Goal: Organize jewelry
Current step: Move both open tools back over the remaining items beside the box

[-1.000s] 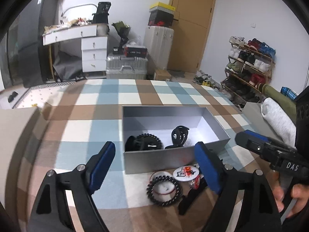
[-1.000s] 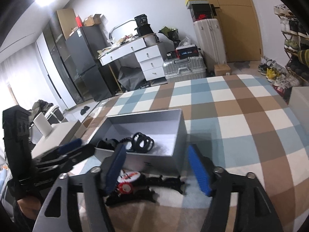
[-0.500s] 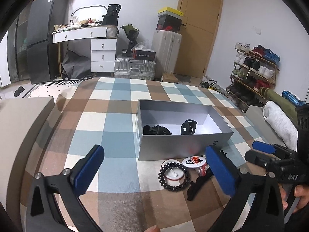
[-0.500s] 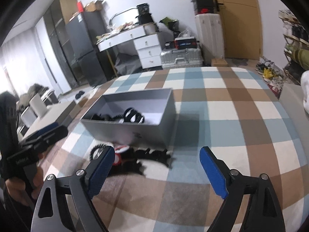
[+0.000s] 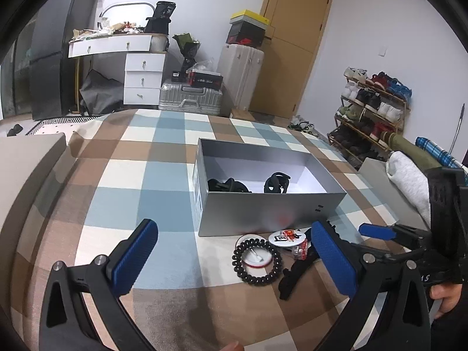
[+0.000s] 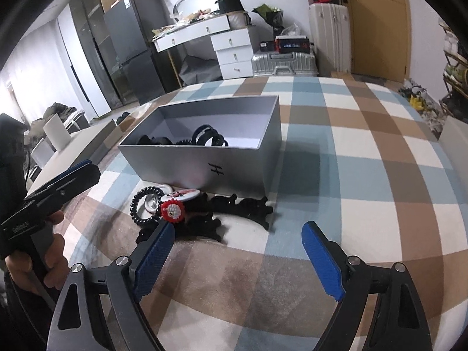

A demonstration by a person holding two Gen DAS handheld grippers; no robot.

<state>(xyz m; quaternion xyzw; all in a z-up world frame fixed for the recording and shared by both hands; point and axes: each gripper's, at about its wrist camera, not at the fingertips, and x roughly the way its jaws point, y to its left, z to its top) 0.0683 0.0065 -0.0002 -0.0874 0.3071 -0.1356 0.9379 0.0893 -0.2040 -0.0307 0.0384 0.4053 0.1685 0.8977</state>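
Observation:
A silver open box (image 5: pixel 272 213) (image 6: pixel 204 169) stands on the checked cloth and holds black hair ties and clips (image 5: pixel 276 182) (image 6: pixel 209 139). In front of it lie a black beaded bracelet (image 5: pixel 257 260) (image 6: pixel 143 204) around a white round piece, a white and red badge (image 5: pixel 288 237) (image 6: pixel 172 210) and black hair clips (image 5: pixel 292 275) (image 6: pixel 242 207). My left gripper (image 5: pixel 234 260) is open and empty, above and short of the bracelet. My right gripper (image 6: pixel 237 257) is open and empty, short of the black clips. Each gripper also shows in the other's view.
The checked cloth (image 5: pixel 140 175) covers a bed-like surface. A grey flat box (image 5: pixel 26 158) lies at its left edge. Beyond stand a white desk with drawers (image 5: pixel 140 67), suitcases (image 5: pixel 190 99), a shoe rack (image 5: pixel 371 108) and a fridge (image 6: pixel 131 55).
Both grippers have drawn back and up from the items, and their jaws have spread wider. The box and the loose pieces lie where they were.

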